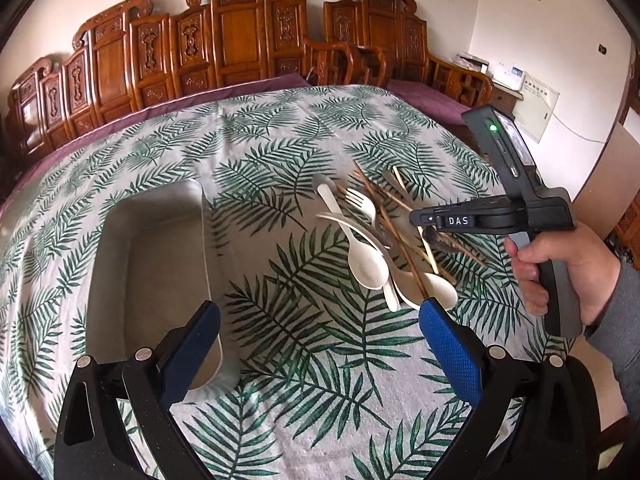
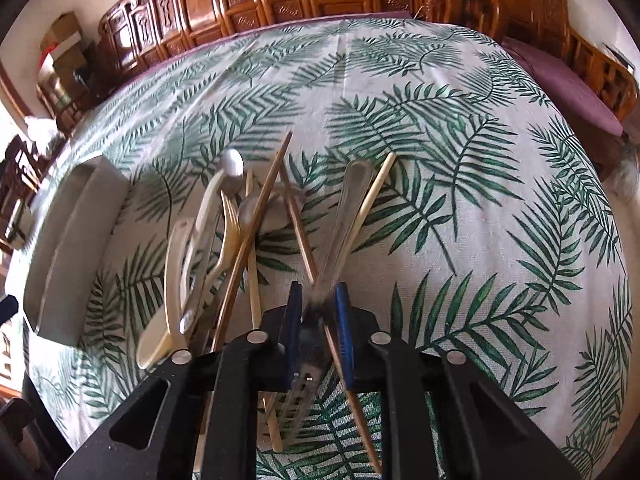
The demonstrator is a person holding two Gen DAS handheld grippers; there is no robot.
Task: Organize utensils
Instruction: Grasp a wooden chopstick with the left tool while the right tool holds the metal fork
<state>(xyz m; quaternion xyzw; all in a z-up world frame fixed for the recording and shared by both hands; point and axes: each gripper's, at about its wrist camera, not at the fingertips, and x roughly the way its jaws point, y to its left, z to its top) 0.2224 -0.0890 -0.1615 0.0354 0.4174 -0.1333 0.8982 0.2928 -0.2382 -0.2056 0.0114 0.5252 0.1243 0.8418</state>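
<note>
A pile of utensils lies on the leaf-print tablecloth: cream plastic spoons, a cream fork, brown and pale chopsticks. A grey rectangular tray sits to their left; it also shows in the right wrist view. My left gripper is open and empty, hovering between tray and pile. My right gripper is down in the pile, shut on a metal fork, whose tines show under the fingers. The right gripper's body shows in the left wrist view.
Carved wooden chairs with purple cushions line the table's far side. Cardboard boxes stand far left in the right wrist view. A metal spoon and cream spoon lie in the pile, left of the right gripper.
</note>
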